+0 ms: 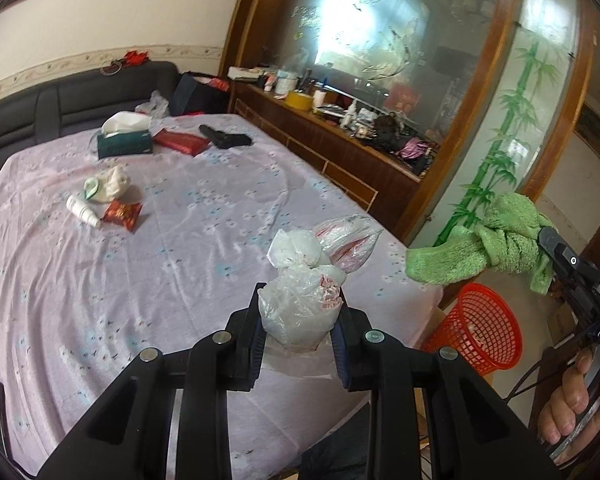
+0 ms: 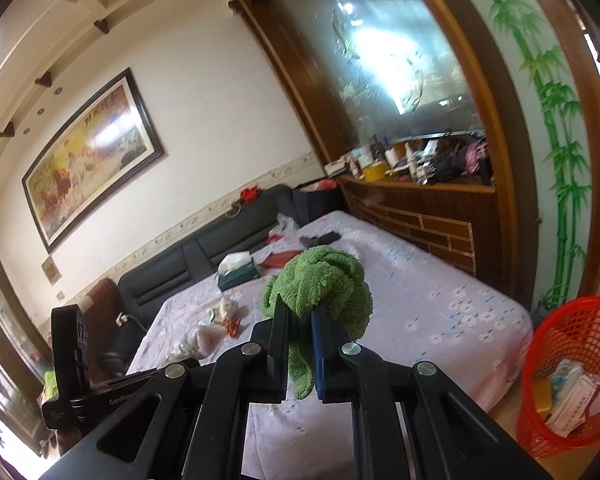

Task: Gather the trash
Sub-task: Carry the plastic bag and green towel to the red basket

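1. left gripper [image 1: 298,320]: jaws clenched on a knotted white plastic bag [image 1: 300,304], which stands up between them, clear of the tabletop [image 1: 180,260]. judgement: it is held aloft for carrying to the bin.
2. right gripper [image 2: 300,320]: jaws clenched on a bunched green towel [image 2: 324,284], whose bulk sits beyond the tips with a tail hanging down between them. judgement: the towel is more likely a wiping cloth than trash.
3. red mesh basket [image 1: 480,332]: on the floor below and to the right of the left jaws, just past the tabletop's corner; it already contains paper and packaging. judgement: placed within easy reach of the edge to receive trash.
4. remaining items: a crumpled tissue [image 1: 108,184], a small white bottle [image 1: 82,210] and a red wrapper [image 1: 122,214] lie well ahead and left of the left jaws, close together.
5. risk, as judged: the thin bag could slip or tear.
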The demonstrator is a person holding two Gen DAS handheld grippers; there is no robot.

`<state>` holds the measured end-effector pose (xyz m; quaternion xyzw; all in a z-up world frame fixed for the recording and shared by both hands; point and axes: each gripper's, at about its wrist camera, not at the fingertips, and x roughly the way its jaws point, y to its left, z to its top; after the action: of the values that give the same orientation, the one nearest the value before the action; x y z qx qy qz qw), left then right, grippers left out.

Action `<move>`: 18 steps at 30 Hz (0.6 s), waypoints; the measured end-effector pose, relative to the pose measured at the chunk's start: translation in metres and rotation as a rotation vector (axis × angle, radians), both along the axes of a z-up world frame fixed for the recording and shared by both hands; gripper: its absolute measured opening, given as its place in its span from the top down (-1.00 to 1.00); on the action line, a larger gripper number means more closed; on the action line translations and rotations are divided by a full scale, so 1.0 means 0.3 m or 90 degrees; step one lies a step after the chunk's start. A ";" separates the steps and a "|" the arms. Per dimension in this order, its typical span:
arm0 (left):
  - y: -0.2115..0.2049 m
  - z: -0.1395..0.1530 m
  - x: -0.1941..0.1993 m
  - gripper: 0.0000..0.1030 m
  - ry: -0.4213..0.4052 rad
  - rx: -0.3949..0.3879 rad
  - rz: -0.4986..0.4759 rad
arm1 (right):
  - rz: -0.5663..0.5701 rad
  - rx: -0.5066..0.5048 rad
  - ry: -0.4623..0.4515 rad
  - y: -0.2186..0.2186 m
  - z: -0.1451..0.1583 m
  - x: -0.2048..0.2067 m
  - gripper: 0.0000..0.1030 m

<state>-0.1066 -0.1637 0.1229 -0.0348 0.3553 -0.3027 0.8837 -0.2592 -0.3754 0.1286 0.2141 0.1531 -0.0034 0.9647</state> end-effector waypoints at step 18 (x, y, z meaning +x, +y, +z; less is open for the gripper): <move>-0.417 0.089 -0.149 0.47 -0.020 -0.022 -0.233 | -0.195 -0.004 -0.047 -0.231 0.080 -0.332 0.82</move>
<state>-0.1514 -0.2887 0.1498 0.0202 0.3365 -0.4652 0.8185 -0.3586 -0.4448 0.1526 0.2317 0.0833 -0.1429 0.9586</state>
